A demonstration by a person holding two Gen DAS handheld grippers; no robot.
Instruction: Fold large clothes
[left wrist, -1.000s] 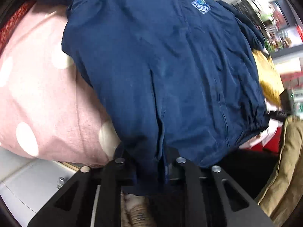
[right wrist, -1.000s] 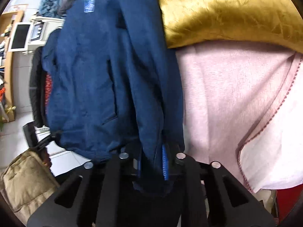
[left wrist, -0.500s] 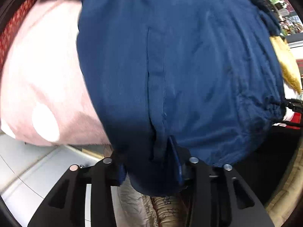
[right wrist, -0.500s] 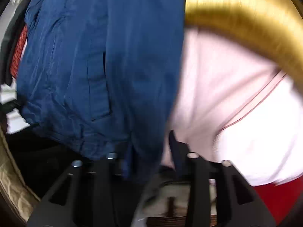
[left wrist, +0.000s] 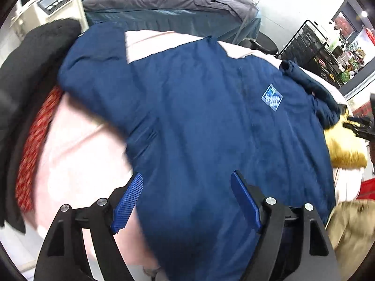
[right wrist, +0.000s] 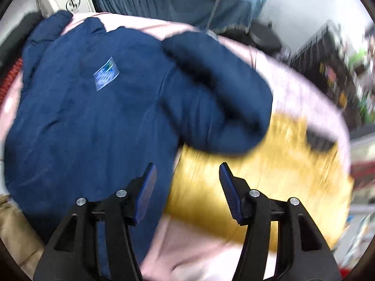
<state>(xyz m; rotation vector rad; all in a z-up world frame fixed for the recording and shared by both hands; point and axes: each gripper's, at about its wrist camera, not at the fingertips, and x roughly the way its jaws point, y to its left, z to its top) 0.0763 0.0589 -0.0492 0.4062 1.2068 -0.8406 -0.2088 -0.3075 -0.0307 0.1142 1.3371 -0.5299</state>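
Observation:
A navy blue jacket with a small light-blue chest patch lies spread on a pink cover. My left gripper is open and empty above its lower hem. In the right wrist view the same jacket lies left of centre with a sleeve folded across a mustard-yellow garment. My right gripper is open and empty, over the jacket's right edge and the yellow garment.
A black garment and a red patterned cloth lie at the left. A tan garment sits at the lower right. A grey-covered bed and black wire shelves stand behind.
Both grippers were shut on the jacket's hem and holding it up. Now both are open and pulled back, and the jacket lies flat on the pink cover.

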